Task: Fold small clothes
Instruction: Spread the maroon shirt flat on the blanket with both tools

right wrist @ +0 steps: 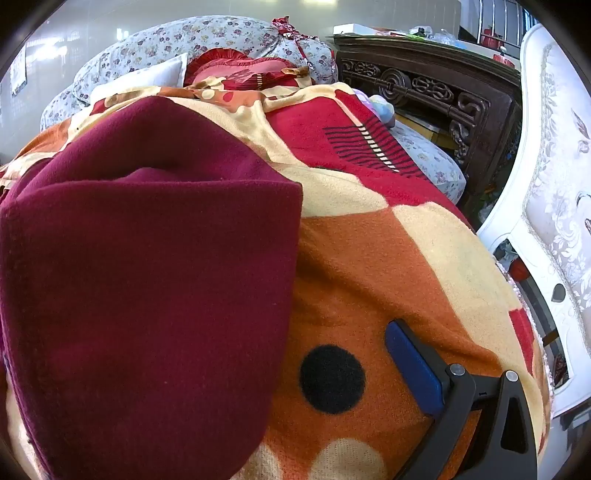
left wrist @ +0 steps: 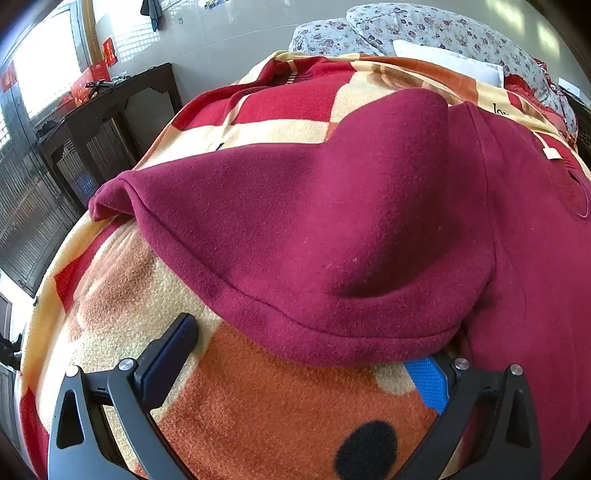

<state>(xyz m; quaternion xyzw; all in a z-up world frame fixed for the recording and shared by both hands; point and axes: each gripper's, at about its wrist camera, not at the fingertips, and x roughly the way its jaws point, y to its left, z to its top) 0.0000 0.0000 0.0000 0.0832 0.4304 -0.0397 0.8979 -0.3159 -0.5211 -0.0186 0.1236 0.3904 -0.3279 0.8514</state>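
A maroon fleece garment (left wrist: 332, 221) lies spread on a red, orange and cream blanket (left wrist: 258, 406) that covers a bed. One limb of it runs left to a cuff (left wrist: 107, 201). My left gripper (left wrist: 306, 343) is open at the near hem. Its left finger (left wrist: 173, 350) rests on bare blanket, and the hem drapes over the tip of its blue-padded right finger (left wrist: 428, 384). In the right wrist view the same garment (right wrist: 147, 295) fills the left half. My right gripper (right wrist: 280, 354) is open, its right finger (right wrist: 413, 369) on the blanket (right wrist: 388, 266). The fleece hides its left finger.
A dark wooden cabinet (left wrist: 110, 122) stands left of the bed. Floral bedding (left wrist: 406, 29) and a white pillow (left wrist: 447, 59) lie at the far end. On the right are carved dark furniture (right wrist: 424, 85) and a white upholstered piece (right wrist: 554, 192), past the blanket's edge.
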